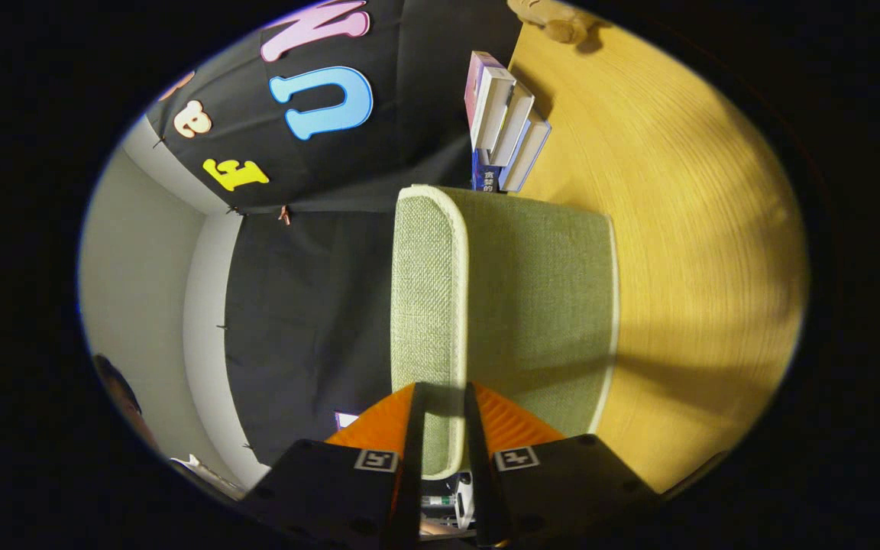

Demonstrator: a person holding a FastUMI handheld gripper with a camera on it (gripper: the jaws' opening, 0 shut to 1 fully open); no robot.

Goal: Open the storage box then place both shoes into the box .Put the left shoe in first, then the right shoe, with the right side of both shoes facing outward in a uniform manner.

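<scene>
Wooden surface (684, 229) (rolled view): green storage box (532, 305); books (505, 122) at 12 o'clock beyond. Gripper (440, 405) narrowly parted, pinching box's lid edge (451, 321).

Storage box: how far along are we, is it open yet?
Nothing looks finished. In hand: the gripper has its fingers closed on the rim of the green fabric lid of the storage box, near the books. I cannot tell how far it is open. Left: both shoes, left first.

Warm, uneven light with soft shadows across the wooden table (684, 229); sharp centre, fisheye-bent edges.
</scene>
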